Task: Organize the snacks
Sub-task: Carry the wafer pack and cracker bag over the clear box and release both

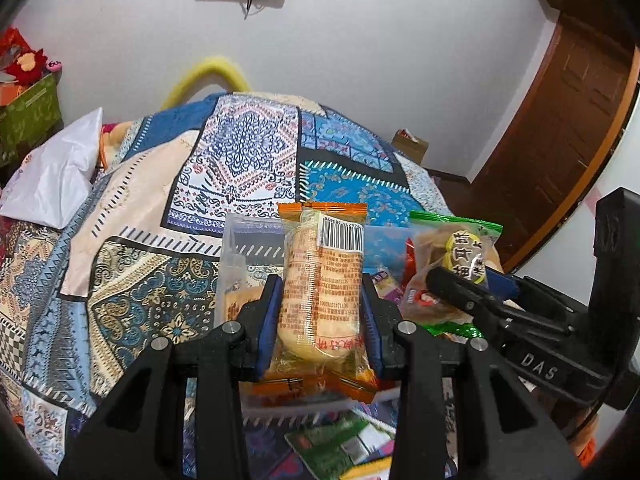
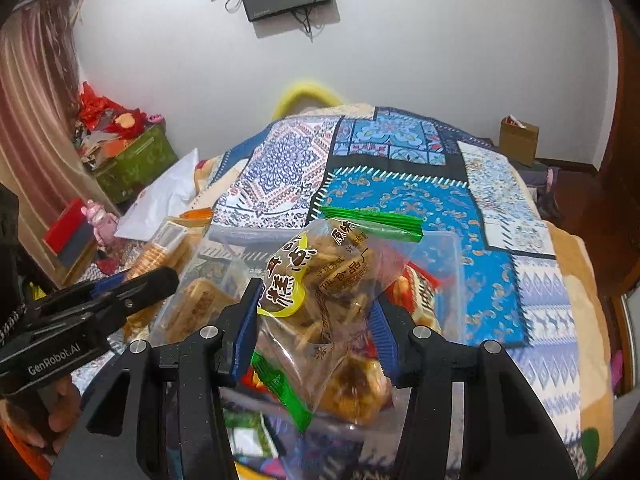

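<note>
My left gripper point(image 1: 322, 312) is shut on an orange-edged packet of rice crackers point(image 1: 322, 280) and holds it upright above a clear plastic bin point(image 1: 236, 240) on the bed. My right gripper point(image 2: 314, 320) is shut on a green-edged clear bag of brown crisps point(image 2: 336, 280) over the same bin point(image 2: 448, 248). The right gripper and its bag also show in the left wrist view point(image 1: 460, 256), to the right. The left gripper with its packet shows in the right wrist view point(image 2: 160, 248), to the left. More snack packets lie inside the bin point(image 2: 420, 284).
The bin sits on a patchwork quilt point(image 1: 240, 152) covering the bed. A white plastic bag point(image 1: 56, 176) lies at the left. Loose packets point(image 1: 344, 440) lie in front of the bin. A green box point(image 2: 136, 160), a cardboard box point(image 2: 518, 140) and a wooden door point(image 1: 560, 120) stand around.
</note>
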Demonstrator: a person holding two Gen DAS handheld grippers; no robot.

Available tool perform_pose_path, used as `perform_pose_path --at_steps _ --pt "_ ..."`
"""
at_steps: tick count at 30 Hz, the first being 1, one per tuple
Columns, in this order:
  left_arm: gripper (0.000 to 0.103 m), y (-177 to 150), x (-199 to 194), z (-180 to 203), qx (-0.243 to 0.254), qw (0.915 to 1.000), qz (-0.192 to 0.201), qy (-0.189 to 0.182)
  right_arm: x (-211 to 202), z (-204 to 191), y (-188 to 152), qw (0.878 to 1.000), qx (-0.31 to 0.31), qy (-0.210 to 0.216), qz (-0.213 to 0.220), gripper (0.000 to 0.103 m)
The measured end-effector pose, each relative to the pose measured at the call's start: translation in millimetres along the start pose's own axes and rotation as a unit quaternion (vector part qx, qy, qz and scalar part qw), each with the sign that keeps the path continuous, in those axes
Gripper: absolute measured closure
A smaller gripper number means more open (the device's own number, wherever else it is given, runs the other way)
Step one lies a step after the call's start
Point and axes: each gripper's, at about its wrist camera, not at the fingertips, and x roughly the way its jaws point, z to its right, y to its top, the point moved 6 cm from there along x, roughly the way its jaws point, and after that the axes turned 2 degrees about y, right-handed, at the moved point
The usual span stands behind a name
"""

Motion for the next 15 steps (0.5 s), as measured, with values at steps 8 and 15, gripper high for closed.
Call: perform_pose_path --at_steps 8,15 --pt "0.066 2 43 -5 0.000 0.9995 -0.029 0.012 35 3 -5 0.999 -0.023 -0.009 -0.038 0.056" --pt "0.066 2 60 -6 -0.010 0.9989 -0.043 0.013 46 8 -1 0.999 -0.021 -0.001 -0.050 0.056"
